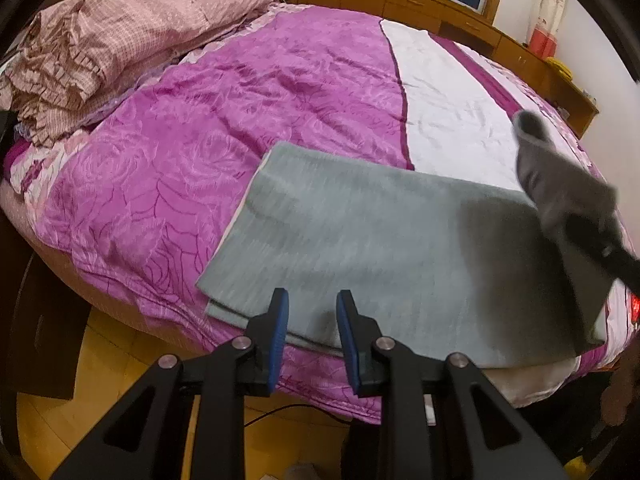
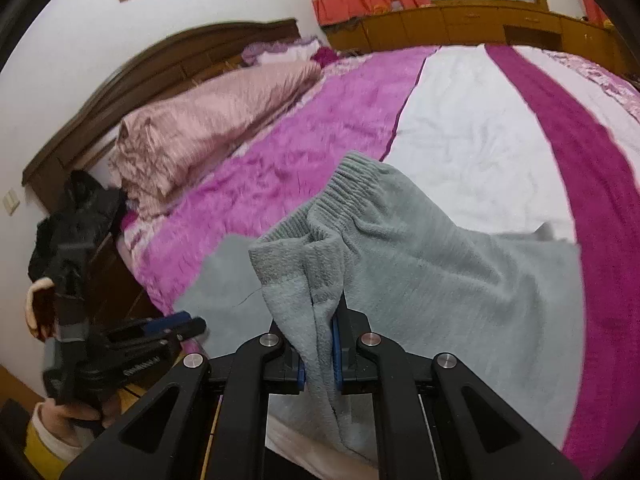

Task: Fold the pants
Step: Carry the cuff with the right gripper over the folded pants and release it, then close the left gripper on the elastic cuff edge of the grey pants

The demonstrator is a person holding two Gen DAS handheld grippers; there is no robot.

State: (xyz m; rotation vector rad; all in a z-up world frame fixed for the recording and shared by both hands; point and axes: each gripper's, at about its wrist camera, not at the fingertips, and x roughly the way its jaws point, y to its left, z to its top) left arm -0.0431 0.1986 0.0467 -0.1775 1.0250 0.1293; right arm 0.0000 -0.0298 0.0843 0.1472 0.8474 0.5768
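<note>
Grey fleece pants (image 1: 380, 248) lie folded flat on the bed's near edge. My left gripper (image 1: 312, 312) is open and empty, its blue pads hovering over the pants' near hem. My right gripper (image 2: 320, 332) is shut on the pants' waistband end (image 2: 352, 216) and holds it lifted above the flat part. In the left wrist view the right gripper (image 1: 600, 240) shows at the far right, draped in the grey cloth. In the right wrist view the left gripper (image 2: 180, 326) shows at the left, held by a hand.
The bed has a magenta and white cover (image 1: 240, 120). A pink quilt (image 1: 120, 40) is piled at the head end by the wooden headboard (image 2: 160, 64). Wooden cabinets (image 1: 440, 4) line the far wall. Yellow floor (image 1: 100, 360) lies below the bed edge.
</note>
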